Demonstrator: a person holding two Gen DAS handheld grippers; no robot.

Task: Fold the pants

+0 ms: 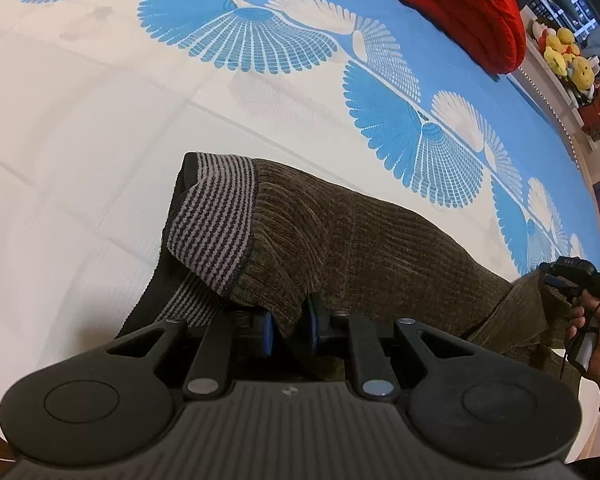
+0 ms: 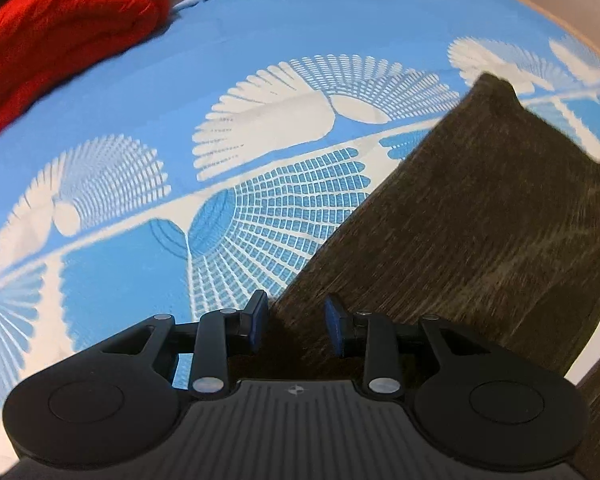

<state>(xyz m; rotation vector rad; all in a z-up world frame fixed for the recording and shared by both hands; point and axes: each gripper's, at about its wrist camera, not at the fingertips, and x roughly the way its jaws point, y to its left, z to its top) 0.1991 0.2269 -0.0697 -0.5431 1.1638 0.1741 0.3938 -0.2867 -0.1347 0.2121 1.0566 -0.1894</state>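
Observation:
Brown corduroy pants (image 1: 360, 248) with a striped grey waistband (image 1: 216, 220) lie on the bed, lifted at the near edge. My left gripper (image 1: 290, 330) is shut on the pants fabric just below the waistband. In the right wrist view, my right gripper (image 2: 296, 322) has its jaws around the edge of the pants leg (image 2: 480, 208), with a gap between pads and cloth, so I cannot tell if it grips. The right gripper also shows in the left wrist view (image 1: 572, 276), held by a hand at the far right.
The bed has a white and blue fan-patterned sheet (image 1: 240, 36). A folded red blanket (image 1: 460, 4) lies at the far side, also in the right wrist view (image 2: 60, 28). Stuffed toys (image 1: 568, 56) sit on a shelf beyond the bed's right edge.

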